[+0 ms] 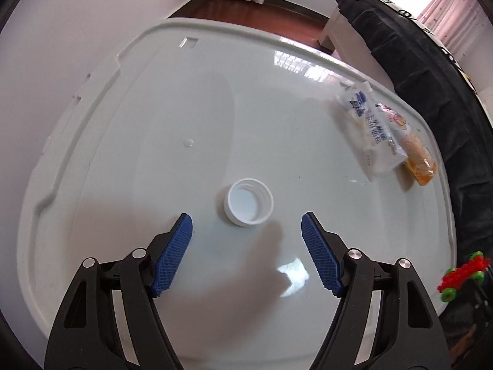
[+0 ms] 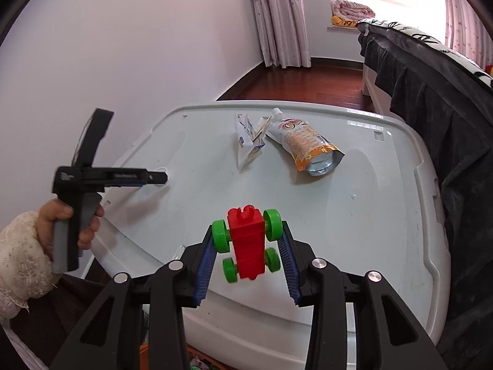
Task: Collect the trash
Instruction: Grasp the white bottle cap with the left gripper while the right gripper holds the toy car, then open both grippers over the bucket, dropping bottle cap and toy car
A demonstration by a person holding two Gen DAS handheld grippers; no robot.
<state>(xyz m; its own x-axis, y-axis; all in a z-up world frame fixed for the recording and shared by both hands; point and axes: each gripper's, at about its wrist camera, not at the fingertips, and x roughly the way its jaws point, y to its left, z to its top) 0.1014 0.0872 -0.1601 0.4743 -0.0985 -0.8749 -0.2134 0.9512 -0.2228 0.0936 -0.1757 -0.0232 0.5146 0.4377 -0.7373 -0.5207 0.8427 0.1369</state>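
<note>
A white bottle cap (image 1: 250,202) lies open side up on the white lid-like tabletop (image 1: 154,108). My left gripper (image 1: 246,225) is open, its blue pads either side of and just short of the cap; it also shows from the side in the right wrist view (image 2: 154,178). A white wrapper (image 1: 368,132) (image 2: 248,141) and an orange drink pouch (image 1: 416,154) (image 2: 311,148) lie at the far side. My right gripper (image 2: 248,231) is shut on a red toy car with green wheels (image 2: 248,243), also seen in the left wrist view (image 1: 462,273), held above the tabletop's near edge.
A bed with a dark skirt (image 2: 431,98) runs along the right side of the tabletop. A white wall (image 2: 123,61) is close behind on the left. Wooden floor (image 2: 308,83) and curtains (image 2: 277,15) lie beyond.
</note>
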